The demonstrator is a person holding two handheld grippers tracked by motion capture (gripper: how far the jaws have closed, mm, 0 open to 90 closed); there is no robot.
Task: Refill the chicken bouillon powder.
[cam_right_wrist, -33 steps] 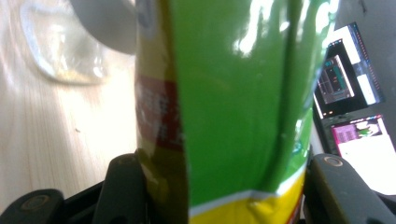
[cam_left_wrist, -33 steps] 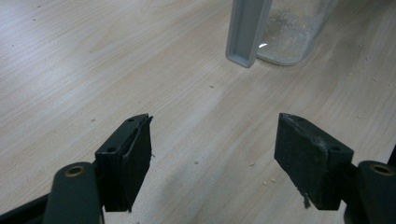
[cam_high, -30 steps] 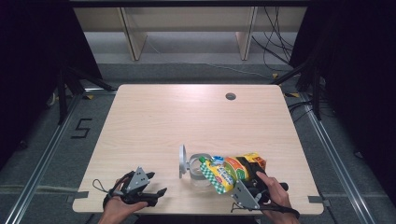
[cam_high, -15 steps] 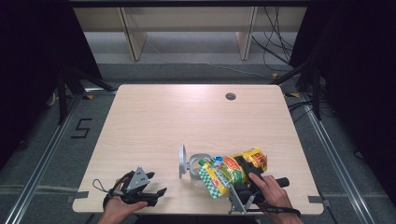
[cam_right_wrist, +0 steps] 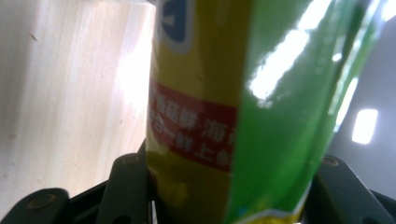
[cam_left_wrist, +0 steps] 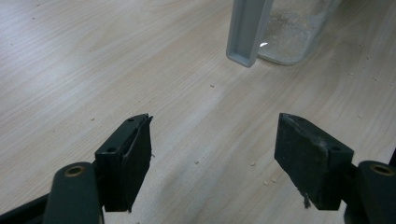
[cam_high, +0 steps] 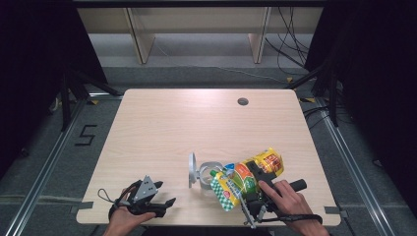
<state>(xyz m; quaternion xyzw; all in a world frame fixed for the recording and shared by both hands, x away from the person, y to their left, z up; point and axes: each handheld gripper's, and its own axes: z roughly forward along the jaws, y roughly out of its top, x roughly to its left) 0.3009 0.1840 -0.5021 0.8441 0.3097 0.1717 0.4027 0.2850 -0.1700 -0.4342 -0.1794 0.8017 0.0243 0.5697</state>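
The snack bag (cam_high: 248, 178), a glossy yellow and green pouch with a red band, hangs tilted just above the near right part of the table (cam_high: 162, 123), its lower green-checked end pointing left and its yellow end up to the right. It sits directly over, or just in front of, a clear container (cam_high: 209, 173) with a grey upright lid or handle (cam_high: 192, 169); whether bag and container touch I cannot tell. The right tongs (cam_high: 252, 186) are closed on the bag near its middle, and the right gripper view shows the film pinched between both black jaws (cam_right_wrist: 233, 140).

By the look of it, the bag is light, soft and crinkly, with a slick skin that could slide through the pads; its contents probably shift as it tips. A grip across a flat sealed edge or the gathered middle seems safest, firm enough to stop slipping but not so hard as to crush what is inside.

The left tongs (cam_high: 147, 199) rest at the near left edge of the table, jaws wide apart and holding nothing (cam_left_wrist: 215, 158), well apart from the bag.

Compared with a second ago, the bag has swung so its yellow end points farther right and higher, and the right hand (cam_high: 287, 199) has moved slightly right. The left tongs have stayed put.
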